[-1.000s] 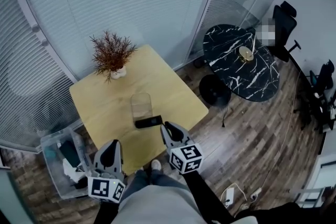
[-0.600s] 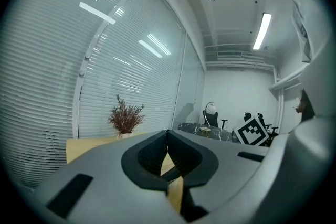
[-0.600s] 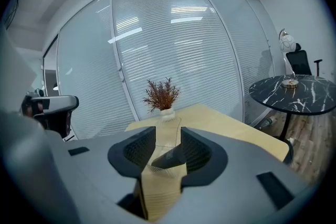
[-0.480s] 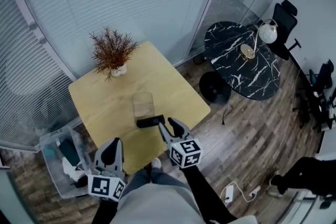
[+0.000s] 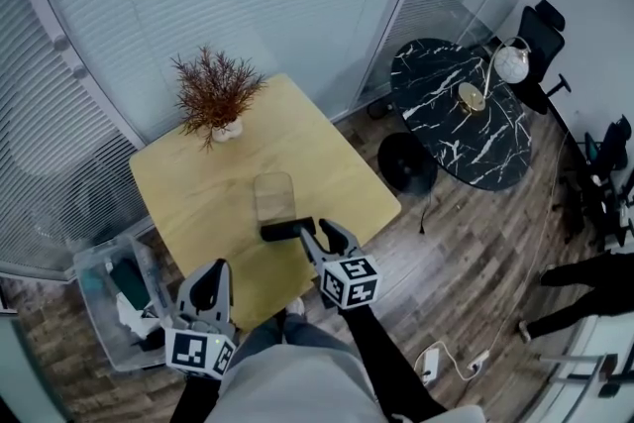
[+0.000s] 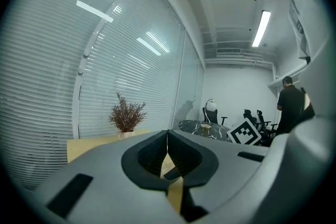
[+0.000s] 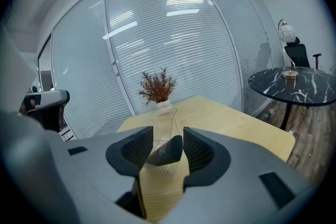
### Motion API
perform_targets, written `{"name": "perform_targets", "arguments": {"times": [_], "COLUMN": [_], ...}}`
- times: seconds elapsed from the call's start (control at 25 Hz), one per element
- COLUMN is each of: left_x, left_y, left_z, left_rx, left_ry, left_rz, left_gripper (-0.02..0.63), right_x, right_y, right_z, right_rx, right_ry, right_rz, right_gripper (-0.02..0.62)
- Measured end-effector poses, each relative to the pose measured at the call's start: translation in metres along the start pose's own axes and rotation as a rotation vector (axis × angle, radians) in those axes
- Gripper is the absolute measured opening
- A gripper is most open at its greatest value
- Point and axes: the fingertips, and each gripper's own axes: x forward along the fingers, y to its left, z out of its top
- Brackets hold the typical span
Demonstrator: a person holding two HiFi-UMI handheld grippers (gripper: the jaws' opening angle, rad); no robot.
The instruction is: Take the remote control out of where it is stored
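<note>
remote control [image 5: 285, 230] end behind right gripper [image 5: 323, 235], person [image 5: 594, 306] cut off

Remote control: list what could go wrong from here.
The jaws of the right gripper have just been opening, with only an end of the remote control between them, unpressed; closing there may let it swivel or slip. The clear holder sits behind it, with the left gripper off it, so a forward nudge could shove it.

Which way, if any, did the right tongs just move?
Yes: right tongs moved along the pale wooden table toward the black remote control, whose end sits between the just-opened jaws.
</note>
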Motion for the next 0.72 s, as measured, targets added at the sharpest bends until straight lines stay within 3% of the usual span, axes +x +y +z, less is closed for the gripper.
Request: {"name": "perform_targets", "arguments": {"times": [0.72], "left_x": [0.0], "left_y": [0.007], "left_z": [-0.002], "left_rx": [0.012], "left_ry": [0.008], "left_rz": [0.009], "left_gripper": [0.008], "right_x": [0.012], "right_y": [-0.009], "right_z": [-0.022], "right_rx": [0.028], "right_ry": [0.063], "right_rz": [-0.003], "right_gripper": [0.161]}}
